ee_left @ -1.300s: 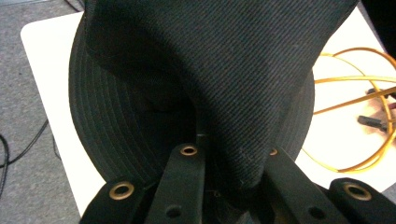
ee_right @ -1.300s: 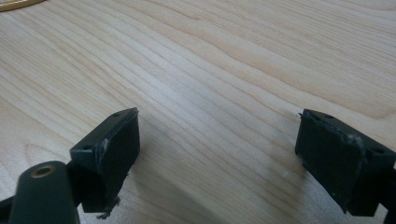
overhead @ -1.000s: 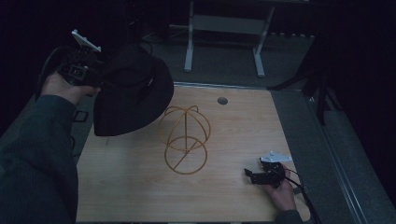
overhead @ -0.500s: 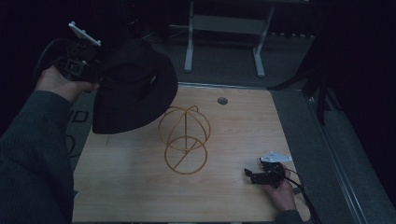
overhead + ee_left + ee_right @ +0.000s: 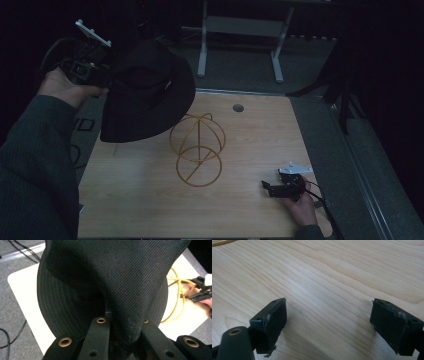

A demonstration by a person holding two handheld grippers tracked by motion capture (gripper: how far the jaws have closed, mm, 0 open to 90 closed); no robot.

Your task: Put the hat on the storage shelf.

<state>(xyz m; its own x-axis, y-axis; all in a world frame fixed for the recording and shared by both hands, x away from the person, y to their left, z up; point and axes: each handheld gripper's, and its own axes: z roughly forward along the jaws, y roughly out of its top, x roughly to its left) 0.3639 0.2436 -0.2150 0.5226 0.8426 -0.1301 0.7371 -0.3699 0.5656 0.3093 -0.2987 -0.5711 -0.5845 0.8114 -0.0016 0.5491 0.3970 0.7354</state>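
We have lifted the black hat (image 5: 147, 92) higher, pinched by its brim in the left gripper (image 5: 122, 340), above the wire stand (image 5: 197, 150); the right gripper (image 5: 328, 322) rests wide on the desk (image 5: 250, 135), idle.

Dim room; grey floor (image 5: 320, 70); pale metal stand (image 5: 240, 30) behind wooden table (image 5: 260, 140)

A pale wooden tabletop (image 5: 250, 210) fills the lower middle of the frame. A grey metal frame stand (image 5: 240, 27) sits on dark floor (image 5: 310, 70) at the top centre. Cables (image 5: 10, 337) trail at lower left.
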